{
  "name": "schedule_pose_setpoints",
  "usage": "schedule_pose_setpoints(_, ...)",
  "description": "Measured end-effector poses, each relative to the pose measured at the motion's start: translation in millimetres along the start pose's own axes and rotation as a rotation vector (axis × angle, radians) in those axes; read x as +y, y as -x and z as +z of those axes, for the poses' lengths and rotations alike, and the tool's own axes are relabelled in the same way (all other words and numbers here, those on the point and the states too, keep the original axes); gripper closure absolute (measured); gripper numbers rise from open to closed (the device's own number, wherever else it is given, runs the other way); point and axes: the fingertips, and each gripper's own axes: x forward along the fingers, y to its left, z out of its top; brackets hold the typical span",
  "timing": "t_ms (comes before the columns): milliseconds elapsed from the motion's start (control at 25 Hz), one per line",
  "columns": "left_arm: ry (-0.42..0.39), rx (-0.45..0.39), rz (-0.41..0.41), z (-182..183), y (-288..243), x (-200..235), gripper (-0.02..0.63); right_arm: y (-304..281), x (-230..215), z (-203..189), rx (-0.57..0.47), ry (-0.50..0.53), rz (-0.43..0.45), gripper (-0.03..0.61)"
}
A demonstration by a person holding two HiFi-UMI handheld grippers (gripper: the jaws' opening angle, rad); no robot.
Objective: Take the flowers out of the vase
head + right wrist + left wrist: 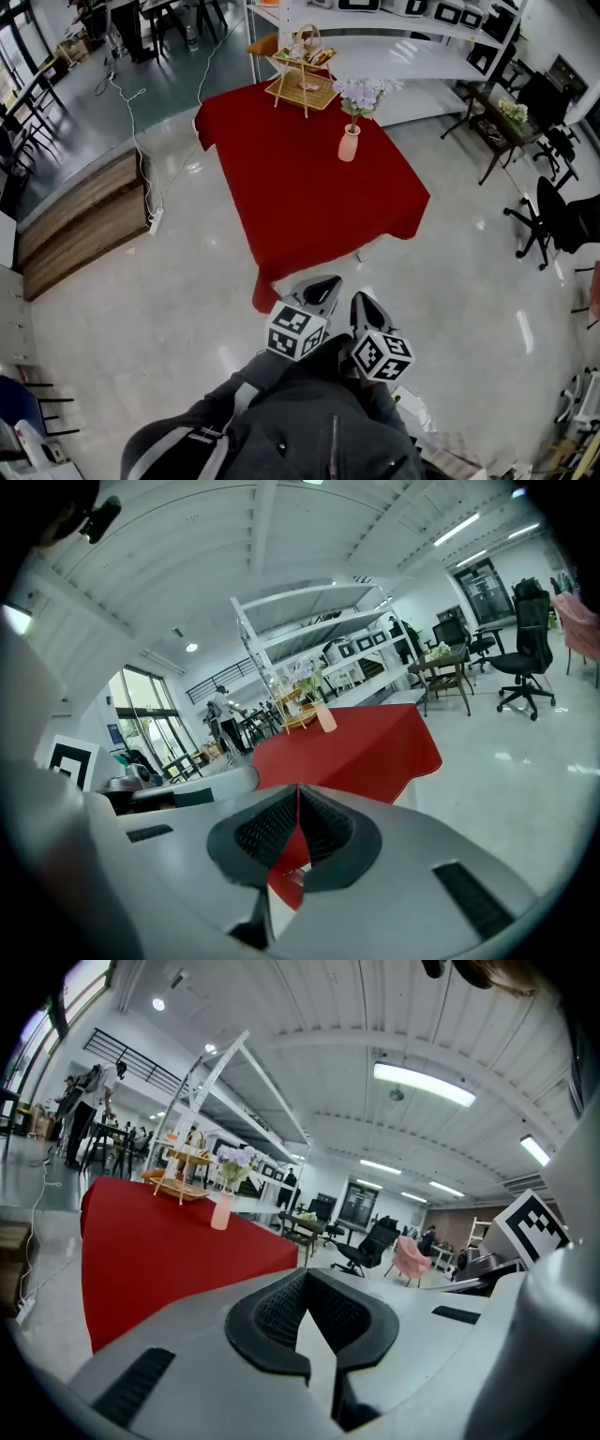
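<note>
We hold two closed, empty tools: left hand-held gripper [323, 284] and right hand-held gripper [362, 302]. One pink ceramic vase [349, 143] holds one lilac flower bunch [361, 93].

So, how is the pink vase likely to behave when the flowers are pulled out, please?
The pink vase looks slim and narrow-based, so it may well tip. It stands alone on the red cloth with nothing bracing it, so it could probably slide or lift with the flowers.
</note>
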Motion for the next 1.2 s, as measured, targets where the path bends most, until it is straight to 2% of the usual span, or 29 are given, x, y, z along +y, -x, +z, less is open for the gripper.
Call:
schedule_pose_setpoints(600, 0.02, -0.019, 0.047, 4.7, -0.5, 17.9, 0.606, -18.7, 10.2, 1.2, 0.035, 0.03, 0.048, 0.566)
schedule_pose_setpoints(1040, 0.016, -0.031, 0.072, 28.5, -49.9, 45.4, 0.606, -66.1, -18.8, 42.5, 0.006, 0.042, 0.036, 0.568)
schedule_pose_setpoints(1200, 0.034, -0.033, 0.093, 39.8, -70.6, 62.2, 0.606, -92.4, -23.4, 62.2, 0.013, 0.055, 0.056, 0.568)
